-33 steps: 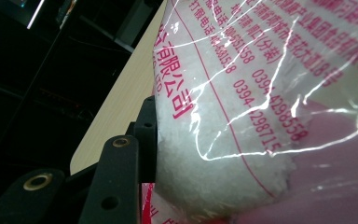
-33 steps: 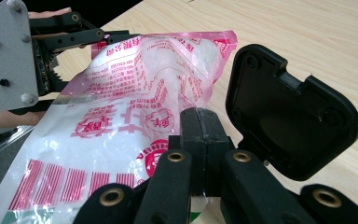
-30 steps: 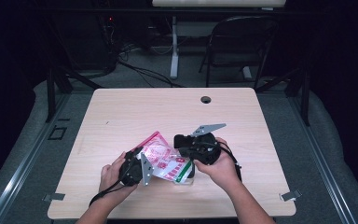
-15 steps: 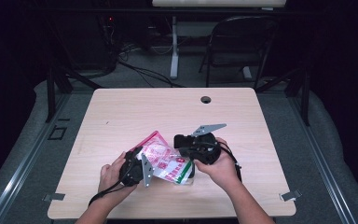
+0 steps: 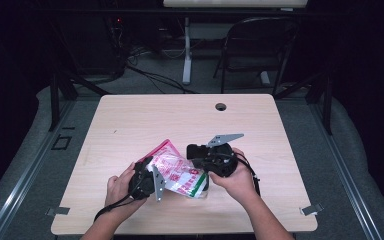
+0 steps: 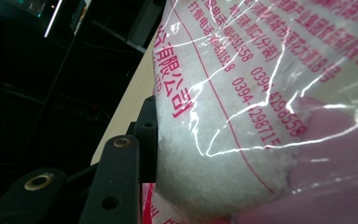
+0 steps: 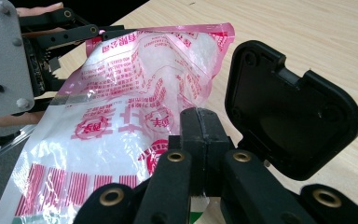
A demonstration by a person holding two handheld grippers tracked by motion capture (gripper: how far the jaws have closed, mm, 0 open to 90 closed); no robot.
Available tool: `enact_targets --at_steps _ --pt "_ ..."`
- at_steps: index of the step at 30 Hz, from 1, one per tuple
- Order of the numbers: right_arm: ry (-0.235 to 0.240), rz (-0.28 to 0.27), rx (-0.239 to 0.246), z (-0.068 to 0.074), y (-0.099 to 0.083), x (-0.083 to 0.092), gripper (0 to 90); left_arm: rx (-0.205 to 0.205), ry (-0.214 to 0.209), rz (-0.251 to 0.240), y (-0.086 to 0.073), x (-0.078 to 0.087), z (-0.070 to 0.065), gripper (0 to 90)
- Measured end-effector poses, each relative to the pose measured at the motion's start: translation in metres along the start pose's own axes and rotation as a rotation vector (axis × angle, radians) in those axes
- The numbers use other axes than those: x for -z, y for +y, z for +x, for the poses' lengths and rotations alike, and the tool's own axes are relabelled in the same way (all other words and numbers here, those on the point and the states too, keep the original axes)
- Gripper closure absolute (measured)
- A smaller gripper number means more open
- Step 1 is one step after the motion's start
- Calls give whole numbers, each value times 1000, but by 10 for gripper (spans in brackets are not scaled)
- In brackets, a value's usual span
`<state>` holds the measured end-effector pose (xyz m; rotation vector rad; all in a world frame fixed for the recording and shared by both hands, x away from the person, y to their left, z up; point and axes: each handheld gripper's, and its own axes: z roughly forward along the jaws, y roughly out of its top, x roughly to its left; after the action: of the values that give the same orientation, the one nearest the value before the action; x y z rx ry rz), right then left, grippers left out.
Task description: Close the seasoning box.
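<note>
Darkness took up most of the room, with a folding chair (image 5: 260, 50) and loose cables on the floor behind the pale wooden table (image 5: 130, 120). That table was bare apart from a cable hole (image 5: 221, 106) near its far edge, and the work sat close to the person's side. Between both hands lay a clear plastic bag (image 5: 177, 175) printed in red and packed with white grains, its near end on the wood and its far end tilted up. The left gripper (image 5: 147, 175) had its jaws part open around the fat middle, pressed into the filling, apparently to steady the weight. The right gripper (image 7: 199, 133) had its jaws shut tight on a thin edge of film, which I judged was a pinch for pulling or tearing the bag open.
</note>
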<state>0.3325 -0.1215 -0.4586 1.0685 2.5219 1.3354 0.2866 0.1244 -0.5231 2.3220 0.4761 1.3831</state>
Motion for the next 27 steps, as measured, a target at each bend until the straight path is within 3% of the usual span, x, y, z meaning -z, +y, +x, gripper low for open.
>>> enact_targets --at_steps 12,27 --pt "8 -8 -3 0 -1 0 900 -22 22 4 2 3 0 617" --pt "8 1 -17 -4 -3 0 900 -91 60 11 7 6 0 618"
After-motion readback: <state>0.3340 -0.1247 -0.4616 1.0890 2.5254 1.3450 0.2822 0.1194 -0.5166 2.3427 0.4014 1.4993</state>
